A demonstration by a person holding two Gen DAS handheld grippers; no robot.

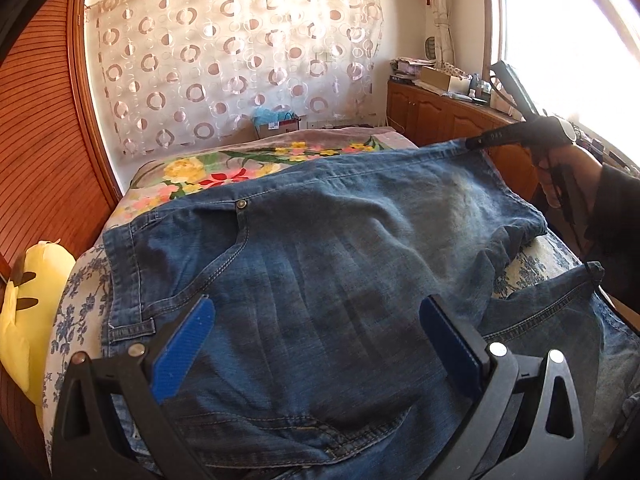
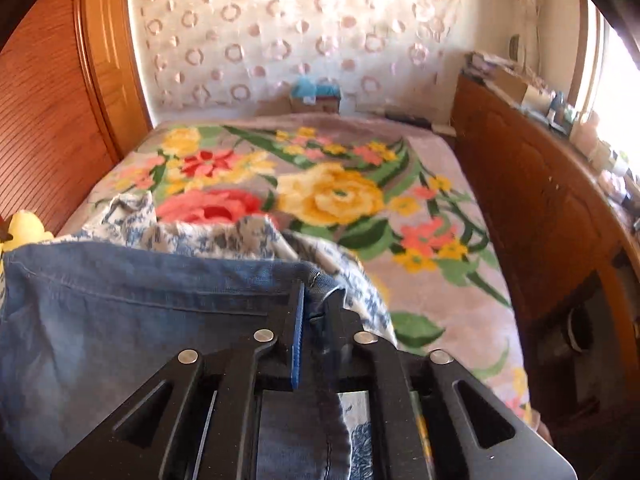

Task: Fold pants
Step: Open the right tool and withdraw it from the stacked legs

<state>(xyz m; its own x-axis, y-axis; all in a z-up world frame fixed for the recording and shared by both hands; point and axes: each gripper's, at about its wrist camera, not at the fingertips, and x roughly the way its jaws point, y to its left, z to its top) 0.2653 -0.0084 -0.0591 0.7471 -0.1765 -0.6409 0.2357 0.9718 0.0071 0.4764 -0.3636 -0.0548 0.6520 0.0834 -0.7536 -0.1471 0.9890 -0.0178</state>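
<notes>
The blue denim pants (image 1: 320,240) lie spread over the bed, waistband and pocket at the left, a faded hemmed corner raised at the far right.

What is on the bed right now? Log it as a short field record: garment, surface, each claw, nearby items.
garment: blue denim pants, spread across the bed, one hem corner lifted
surface: floral blanket with a blue-and-white patterned sheet under the pants
left claw: open, hovering above the denim, pads apart
right claw: pinched on the hem corner of the pants, fabric between its pads
right hand: grips the claw handle at the far edge
nearby: yellow plush toy beside the bed edge; wooden cabinet along the window side
</notes>
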